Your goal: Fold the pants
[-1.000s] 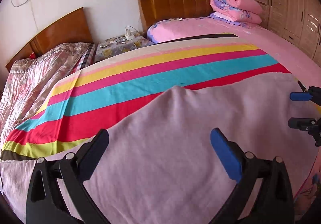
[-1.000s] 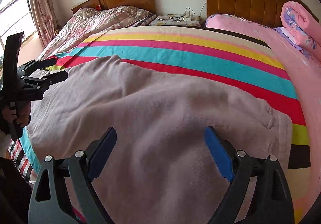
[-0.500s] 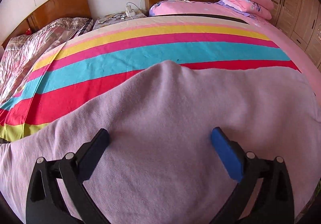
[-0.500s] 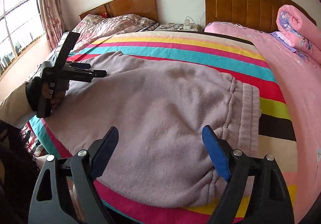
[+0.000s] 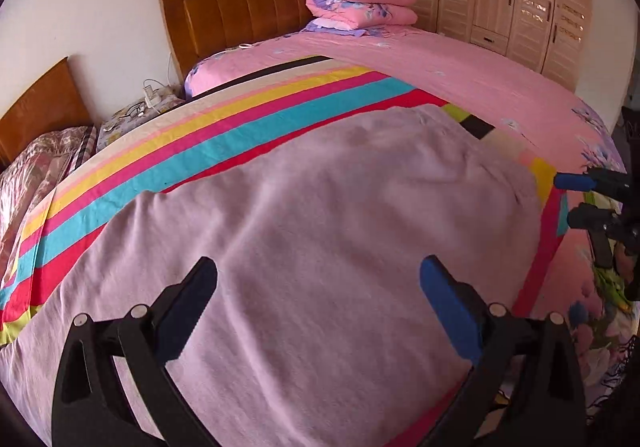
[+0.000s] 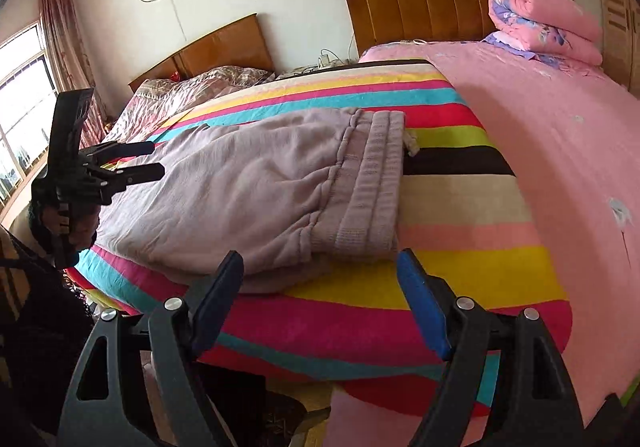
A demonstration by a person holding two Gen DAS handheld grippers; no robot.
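While both grippers, left [image 5: 318, 303] and right [image 6: 320, 287], hung spread and empty, the right narrowing, the pants [image 6: 256, 191] lay with their legs cut off.

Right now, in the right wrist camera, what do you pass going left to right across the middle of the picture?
Window → left gripper → pants, with the ribbed waistband at their right end → striped blanket → pink bedsheet.
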